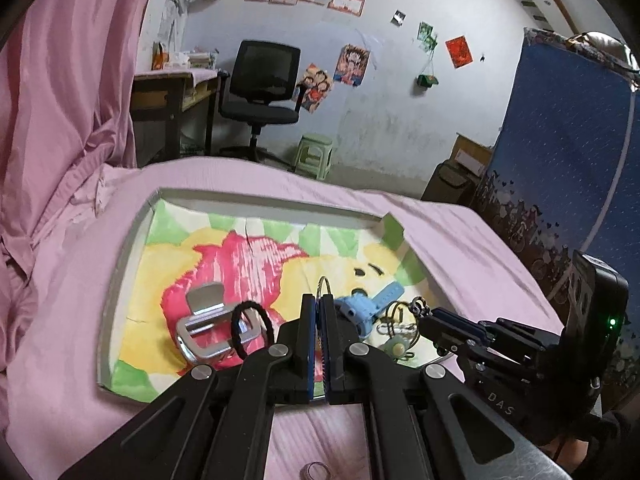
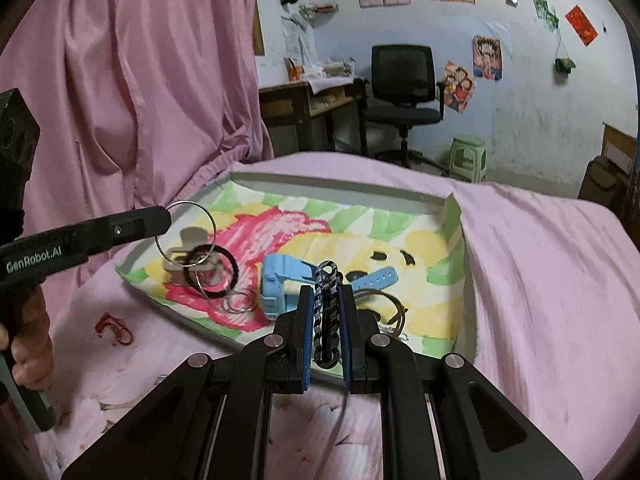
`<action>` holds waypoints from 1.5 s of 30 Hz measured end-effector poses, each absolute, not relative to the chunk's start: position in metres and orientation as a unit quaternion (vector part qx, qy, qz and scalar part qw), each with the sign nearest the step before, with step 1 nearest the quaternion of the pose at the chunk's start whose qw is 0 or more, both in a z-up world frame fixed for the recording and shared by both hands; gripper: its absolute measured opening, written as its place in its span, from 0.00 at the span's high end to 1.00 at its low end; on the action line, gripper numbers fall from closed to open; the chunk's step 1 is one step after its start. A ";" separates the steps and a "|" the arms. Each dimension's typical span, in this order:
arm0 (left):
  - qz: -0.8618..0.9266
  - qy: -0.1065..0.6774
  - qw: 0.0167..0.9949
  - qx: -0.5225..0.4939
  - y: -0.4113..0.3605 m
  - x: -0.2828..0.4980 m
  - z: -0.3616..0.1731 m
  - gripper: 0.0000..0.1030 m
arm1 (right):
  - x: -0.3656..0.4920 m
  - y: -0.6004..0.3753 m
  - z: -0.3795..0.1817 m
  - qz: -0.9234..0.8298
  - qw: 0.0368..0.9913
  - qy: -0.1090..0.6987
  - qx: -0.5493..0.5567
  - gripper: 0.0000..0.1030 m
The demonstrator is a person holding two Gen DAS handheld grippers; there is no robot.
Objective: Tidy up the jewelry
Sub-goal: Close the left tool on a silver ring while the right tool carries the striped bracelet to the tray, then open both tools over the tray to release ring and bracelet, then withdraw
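A shallow tray [image 1: 120, 280] with a cartoon-print lining lies on the pink bed. Over it, my left gripper [image 1: 318, 300] is shut on a thin silver ring [image 2: 186, 236], seen edge-on in the left wrist view. My right gripper [image 2: 326, 292] is shut on a black-and-white braided chain [image 2: 326, 320] that stands up between its pads. In the tray lie a hair claw clip [image 1: 204, 320], a black hair tie [image 1: 252, 332], a blue watch [image 2: 280, 284], small silver rings [image 2: 240, 302] and brown bangles [image 2: 394, 310]. The right gripper [image 1: 426, 318] shows at the right in the left wrist view.
A red string [image 2: 114, 328] lies on the bedcover left of the tray. A pink curtain [image 2: 140, 80] hangs at the left. Beyond the bed stand a desk [image 1: 172, 92], a black office chair [image 1: 260, 92] and a green stool [image 1: 314, 156]. A blue panel [image 1: 560, 152] rises at the right.
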State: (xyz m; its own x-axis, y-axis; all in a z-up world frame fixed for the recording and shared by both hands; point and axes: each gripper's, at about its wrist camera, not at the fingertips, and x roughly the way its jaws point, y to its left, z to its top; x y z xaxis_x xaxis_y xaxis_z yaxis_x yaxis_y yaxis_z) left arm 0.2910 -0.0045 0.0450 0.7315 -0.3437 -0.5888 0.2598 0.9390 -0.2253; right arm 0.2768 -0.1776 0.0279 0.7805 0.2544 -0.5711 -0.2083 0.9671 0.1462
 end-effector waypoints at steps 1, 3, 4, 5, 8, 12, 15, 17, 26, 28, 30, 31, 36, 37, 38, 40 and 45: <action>-0.163 0.333 0.927 -0.063 -0.005 0.293 0.042 0.97 | 0.279 -0.177 0.024 0.122 0.941 0.312 0.039 0.89; -0.161 0.341 0.924 -0.058 -0.006 0.295 0.035 0.97 | 0.284 -0.178 0.016 0.121 0.938 0.322 0.039 0.89; -0.160 0.344 0.923 -0.057 -0.007 0.296 0.033 0.97 | 0.286 -0.177 0.013 0.121 0.937 0.327 0.038 0.89; -0.160 0.348 0.922 -0.057 -0.007 0.297 0.031 0.97 | 0.287 -0.176 0.009 0.121 0.935 0.331 0.037 0.89; -0.156 0.361 0.918 -0.057 -0.006 0.299 0.022 0.97 | 0.291 -0.176 0.003 0.122 0.931 0.341 0.038 0.89; -0.154 0.372 0.914 -0.048 -0.008 0.298 0.017 0.97 | 0.294 -0.176 -0.001 0.122 0.928 0.349 0.041 0.89; -0.151 0.378 0.913 -0.037 -0.009 0.294 0.013 0.97 | 0.295 -0.177 -0.002 0.122 0.928 0.350 0.043 0.89; -0.148 0.376 0.914 -0.034 -0.008 0.290 0.011 0.97 | 0.294 -0.178 -0.001 0.125 0.928 0.347 0.043 0.89; -0.148 0.358 0.921 -0.031 -0.006 0.273 0.014 0.97 | 0.281 -0.184 0.006 0.121 0.937 0.326 0.044 0.76; -0.150 0.349 0.925 -0.030 -0.005 0.267 0.017 0.96 | 0.274 -0.187 0.010 0.118 0.941 0.314 0.047 0.69; -0.151 0.342 0.927 -0.029 -0.004 0.262 0.019 0.96 | 0.266 -0.191 0.014 0.113 0.946 0.299 0.053 0.67; -0.151 0.337 0.929 -0.028 -0.003 0.258 0.020 0.96 | 0.263 -0.192 0.016 0.111 0.947 0.295 0.055 0.67; -0.151 0.319 0.935 -0.026 -0.001 0.243 0.027 0.78 | 0.243 -0.196 0.025 0.100 0.956 0.268 0.069 0.55; -0.149 0.312 0.938 -0.027 0.001 0.238 0.028 0.67 | 0.239 -0.196 0.026 0.099 0.957 0.263 0.071 0.54; -0.147 0.305 0.940 -0.029 0.002 0.235 0.030 0.57 | 0.236 -0.197 0.028 0.097 0.958 0.259 0.074 0.52; -0.144 0.290 0.946 -0.031 0.005 0.226 0.033 0.51 | 0.229 -0.197 0.030 0.094 0.960 0.252 0.079 0.48; -0.139 0.268 0.952 -0.037 0.014 0.207 0.040 0.39 | 0.211 -0.196 0.034 0.085 0.965 0.233 0.084 0.36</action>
